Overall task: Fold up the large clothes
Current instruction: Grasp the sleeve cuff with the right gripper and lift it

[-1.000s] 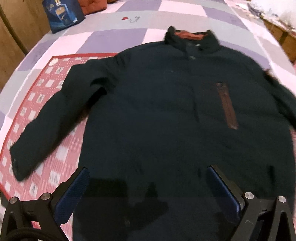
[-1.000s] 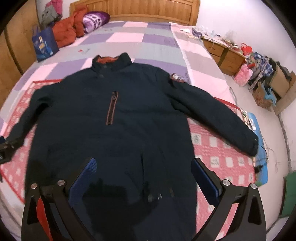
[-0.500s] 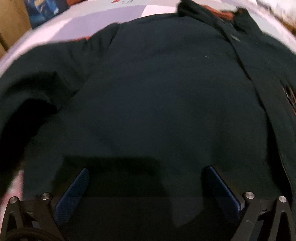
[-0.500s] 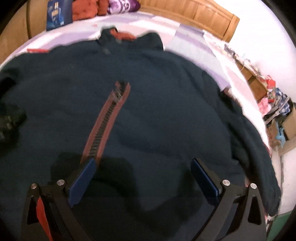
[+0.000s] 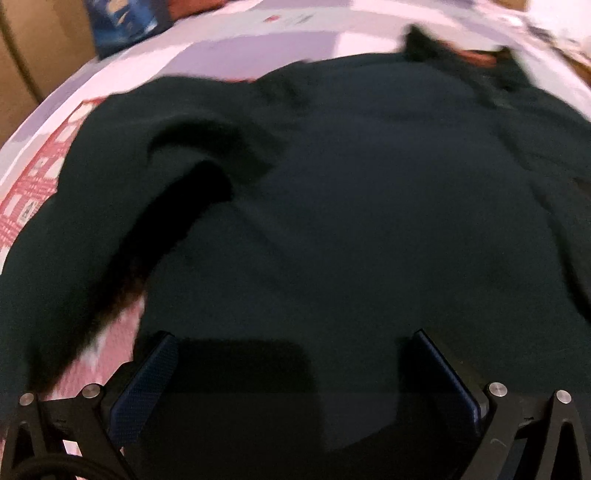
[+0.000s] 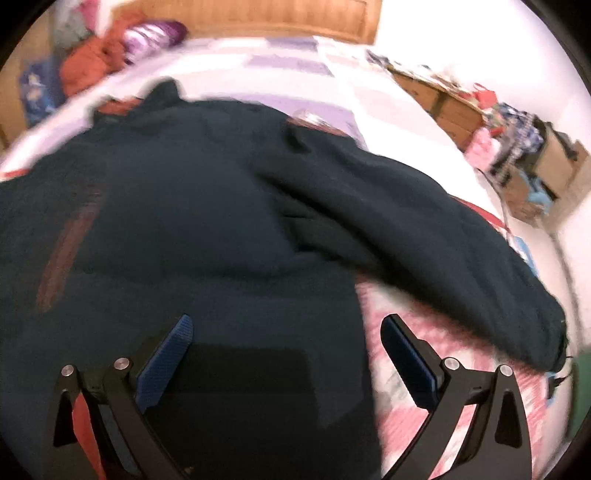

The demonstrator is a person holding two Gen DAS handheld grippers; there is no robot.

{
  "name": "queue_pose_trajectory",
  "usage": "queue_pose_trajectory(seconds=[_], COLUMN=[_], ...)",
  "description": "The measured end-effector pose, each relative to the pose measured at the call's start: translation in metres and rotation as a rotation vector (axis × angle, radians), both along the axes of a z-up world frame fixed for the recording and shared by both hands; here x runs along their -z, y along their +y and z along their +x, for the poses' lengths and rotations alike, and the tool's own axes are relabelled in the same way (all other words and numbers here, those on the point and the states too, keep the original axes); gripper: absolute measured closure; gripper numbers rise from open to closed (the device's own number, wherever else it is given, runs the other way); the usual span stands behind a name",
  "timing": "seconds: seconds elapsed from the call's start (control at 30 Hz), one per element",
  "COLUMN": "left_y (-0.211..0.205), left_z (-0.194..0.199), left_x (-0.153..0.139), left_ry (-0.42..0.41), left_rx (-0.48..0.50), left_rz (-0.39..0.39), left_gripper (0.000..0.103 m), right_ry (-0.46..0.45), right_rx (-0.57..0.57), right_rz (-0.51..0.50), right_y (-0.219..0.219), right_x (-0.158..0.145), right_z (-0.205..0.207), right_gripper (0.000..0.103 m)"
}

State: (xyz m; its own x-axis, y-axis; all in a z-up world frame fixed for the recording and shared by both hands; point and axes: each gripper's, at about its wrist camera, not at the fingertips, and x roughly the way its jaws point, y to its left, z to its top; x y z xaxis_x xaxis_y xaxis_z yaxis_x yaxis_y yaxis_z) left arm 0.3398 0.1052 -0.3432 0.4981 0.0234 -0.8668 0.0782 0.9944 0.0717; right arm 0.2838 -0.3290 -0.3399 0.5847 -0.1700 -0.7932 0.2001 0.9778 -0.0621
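A large dark navy padded jacket (image 6: 207,229) is lying front-up across the pink, lilac and white checked bedspread (image 5: 236,48), its rust-lined collar (image 6: 122,105) pointing toward the wooden headboard (image 6: 280,16) and its 2 sleeves spreading outward over a red-and-white patterned mat (image 6: 458,354). No writing is reading clearly through the blur. The left gripper (image 5: 295,373) is hovering low over the chest, blue-padded fingers spread wide; the right gripper (image 6: 286,354) is hanging over the jacket's side edge, likewise spread.

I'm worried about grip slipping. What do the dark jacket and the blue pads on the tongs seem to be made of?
The jacket looks like thick matte woven or padded cloth: no shine, soft rounded folds at the sleeve. The picture is blurred, so the weave is unclear. The pads look like blue rubber or plastic with a fine dotted grip texture.
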Motion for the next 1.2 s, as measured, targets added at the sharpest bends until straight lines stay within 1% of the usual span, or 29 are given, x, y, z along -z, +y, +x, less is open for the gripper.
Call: queue_pose_trajectory(seconds=[0.03,0.07,0.13,0.17,0.23,0.27,0.3,0.33,0.37,0.43,0.47,0.5,0.53,0.6,0.67,0.7,0.77,0.8,0.87,0.9,0.93,0.97,1.0,1.07,1.2], left_y=[-0.001,-0.002,0.007,0.014,0.035,0.042,0.048,0.052,0.057,0.059,0.056,0.044,0.034,0.014,-0.008,-0.015,-0.027,-0.031,-0.029,-0.023,-0.014,-0.007,-0.003,0.018,0.049], left_z=[-0.015,-0.029,-0.055,-0.065,-0.084,-0.090,-0.094,-0.097,-0.102,-0.109,-0.114,-0.117,-0.124,-0.137,-0.160,-0.169,-0.193,-0.206,-0.236,-0.248,-0.259,-0.267,-0.271,-0.280,-0.284], left_x=[-0.001,0.000,0.014,0.017,0.021,0.020,0.017,0.013,0.008,-0.004,-0.010,-0.021,-0.029,-0.038,-0.039,-0.037,-0.025,-0.016,0.006,0.009,0.006,0.004,0.003,0.003,-0.001], left_ry=[0.001,0.010,0.062,0.068,0.059,0.054,0.052,0.049,0.041,0.031,0.015,-0.013,-0.032,-0.056,-0.044,-0.032,0.004,0.028,0.078,0.075,0.049,0.038,0.040,0.067,0.092], left_rx=[0.019,0.029,0.015,0.000,-0.028,-0.034,-0.042,-0.050,-0.054,-0.055,-0.047,-0.016,0.016,0.072,0.127,0.143,0.183,0.202,0.222,0.217,0.211,0.199,0.189,0.139,0.052], left_rz=[0.000,0.001,0.016,0.007,-0.027,-0.036,-0.026,-0.003,-0.003,-0.008,-0.002,-0.008,-0.016,-0.037,-0.080,-0.086,-0.068,-0.049,0.016,0.012,0.010,0.027,0.040,0.041,0.059], left_gripper=[0.000,0.000,0.000,0.000,0.000,0.000,0.000,0.000,0.000,0.000,0.000,0.000,0.000,0.000,0.000,0.000,0.000,0.000,0.000,0.000,0.000,0.000,0.000,0.000,0.000], right_ry=[-0.010,0.003,0.061,0.082,0.050,0.056,0.071,0.071,0.075,0.073,0.077,0.079,0.065,0.015,-0.021,-0.020,0.015,0.038,0.113,0.140,0.141,0.127,0.133,0.154,0.207], right_rx=[-0.029,-0.045,-0.049,-0.034,0.003,0.029,0.056,0.064,0.066,0.061,0.057,0.055,0.043,-0.009,-0.082,-0.111,-0.205,-0.230,-0.269,-0.273,-0.263,-0.237,-0.209,-0.141,-0.028], right_rz=[0.004,0.005,0.026,0.029,0.050,0.033,0.026,0.061,0.105,0.081,0.050,0.013,-0.020,-0.020,-0.032,-0.030,-0.044,-0.057,-0.083,-0.096,-0.091,-0.086,-0.089,-0.077,-0.068], right_y=[0.010,0.020,0.027,0.023,0.008,0.002,-0.010,-0.018,-0.026,-0.027,-0.025,-0.019,-0.011,0.013,0.038,0.050,0.076,0.084,0.094,0.094,0.087,0.078,0.070,0.042,0.006], right_x=[-0.001,0.003,0.020,0.029,0.032,0.034,0.032,0.031,0.029,0.021,0.014,0.009,0.002,-0.010,-0.020,-0.021,-0.012,-0.006,0.016,0.024,0.028,0.027,0.027,0.023,0.026], right_z=[-0.013,-0.024,-0.050,-0.065,-0.095,-0.108,-0.120,-0.128,-0.135,-0.144,-0.144,-0.146,-0.150,-0.164,-0.172,-0.173,-0.186,-0.192,-0.216,-0.229,-0.240,-0.254,-0.265,-0.290,-0.332], right_gripper=[0.000,0.000,0.000,0.000,0.000,0.000,0.000,0.000,0.000,0.000,0.000,0.000,0.000,0.000,0.000,0.000,0.000,0.000,0.000,0.000,0.000,0.000,0.000,0.000,0.000])
